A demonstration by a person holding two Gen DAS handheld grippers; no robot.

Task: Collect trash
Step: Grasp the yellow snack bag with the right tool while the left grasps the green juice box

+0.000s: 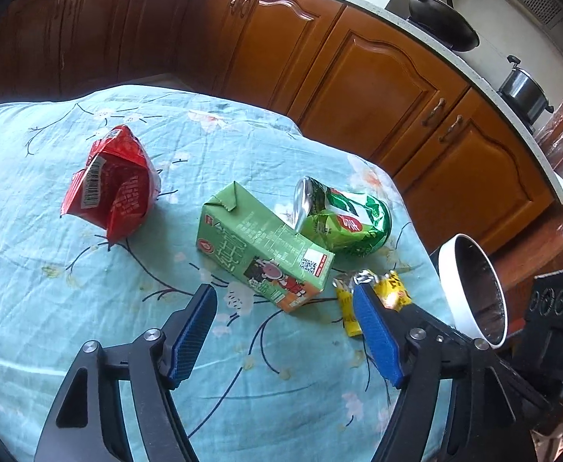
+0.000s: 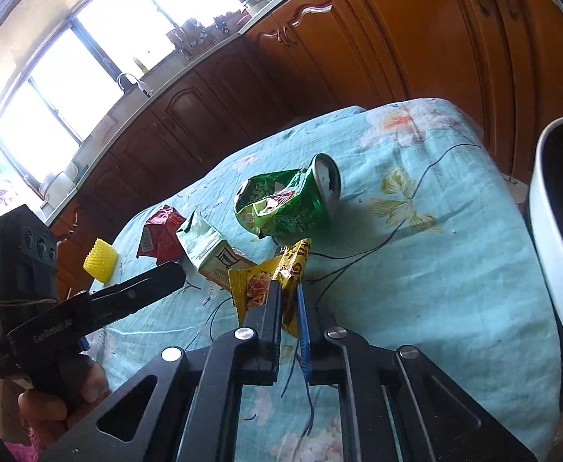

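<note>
On the light-blue flowered tablecloth (image 1: 69,327) lie a red wrapper (image 1: 112,184), a green drink carton (image 1: 262,250), a crushed green can (image 1: 343,219) and a yellow snack wrapper (image 1: 373,300). My left gripper (image 1: 285,292) is open and empty, just in front of the carton. My right gripper (image 2: 289,288) is shut on the yellow wrapper (image 2: 269,281), which rests at table height. The can (image 2: 289,200), the carton (image 2: 208,250) and the red wrapper (image 2: 162,235) lie beyond it. The left gripper's body (image 2: 89,300) shows at the left in the right wrist view.
A white bin with a dark inside (image 1: 473,288) stands off the table's right edge; it also shows in the right wrist view (image 2: 558,238). A yellow dimpled cup (image 2: 100,265) sits at the far left of the table. Brown kitchen cabinets (image 1: 319,57) run behind the table.
</note>
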